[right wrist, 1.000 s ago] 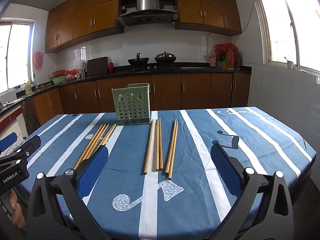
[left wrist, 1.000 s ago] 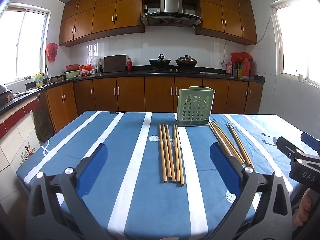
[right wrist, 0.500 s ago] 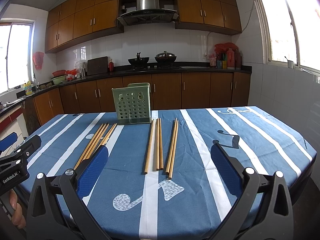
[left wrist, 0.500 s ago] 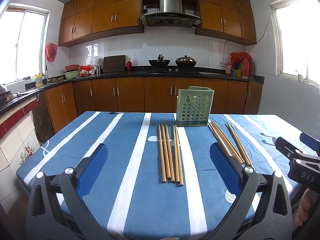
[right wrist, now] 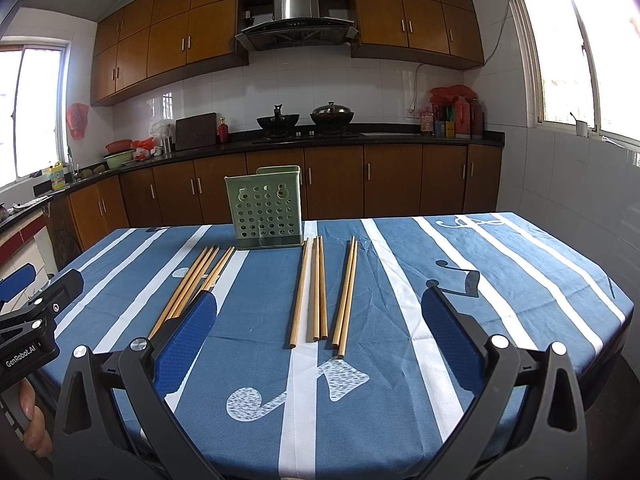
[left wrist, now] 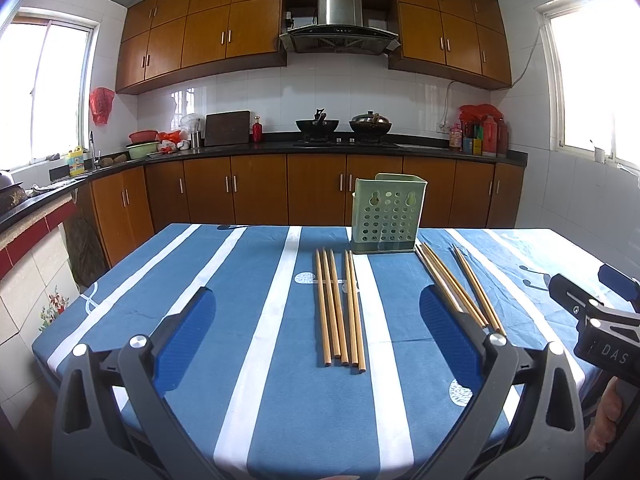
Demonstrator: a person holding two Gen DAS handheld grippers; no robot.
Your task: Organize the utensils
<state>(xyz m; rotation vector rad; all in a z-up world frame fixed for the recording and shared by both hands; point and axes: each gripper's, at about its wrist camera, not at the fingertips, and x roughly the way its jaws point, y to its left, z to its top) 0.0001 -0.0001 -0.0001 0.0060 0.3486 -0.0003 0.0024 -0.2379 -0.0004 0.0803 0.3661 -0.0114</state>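
The black plastic body of the right gripper (left wrist: 604, 354), seen at the right edge of the left wrist view, carries the white letters "DAS"; anything before them is cut off or too faint to read. The black plastic body of the left gripper (right wrist: 28, 354), at the left edge of the right wrist view, bears the white brand "GenRobot.AI". Labels on the bottles along the black kitchen counter (right wrist: 400, 136) are too small to read.

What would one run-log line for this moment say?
phase: before first pick | left gripper: open, empty | right gripper: open, empty | wooden chopsticks: two groups flat on tablecloth | green perforated plastic holder: upright, contents hidden
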